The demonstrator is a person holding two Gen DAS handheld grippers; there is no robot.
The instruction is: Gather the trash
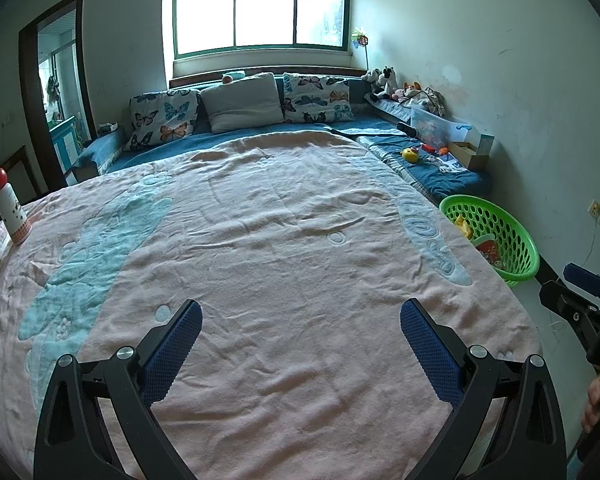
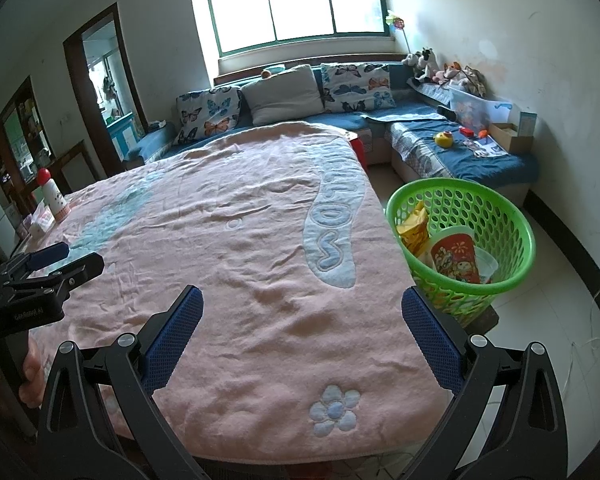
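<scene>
Room: pale plaster walls w/ scuffs, big green-framed window point(image 1: 260, 4) at the far end, dark wood doorway point(image 1: 56, 80) on the left side.
Sofa: blue L-shaped sofa point(image 2: 440, 148) under the window; two butterfly-print cushions + one plain grey pillow point(image 1: 242, 102), soft toys piled in the corner.
Table cover: pink terry blanket point(image 1: 280, 240), nubby and creased, pale blue raised appliqué shapes, a stitched flower point(image 2: 334, 408) near the front edge in the right wrist view.
Basket: round green plastic basket point(image 2: 496, 216), walls perforated w/ oval holes, on the tiled floor just beside the blanket's right edge.
Trash: inside the basket – crumpled yellow wrapper point(image 2: 414, 228), red printed paper cup point(image 2: 456, 258), clear plastic cup point(image 2: 486, 266) tilted beside it.
Bottle: white bottle w/ round red cap point(image 1: 10, 208), upright at the blanket's left edge, next to a small tissue pack.
Left gripper point(image 1: 300, 344): black frame, blue dimpled pads, fingers spread wide, nothing between them, over bare blanket.
Right gripper point(image 2: 302, 340): same build, spread wide too, nothing held, near the blanket's right front, basket close to its right finger.
Hands: fingertips seen on each handle at the frame edges.
</scene>
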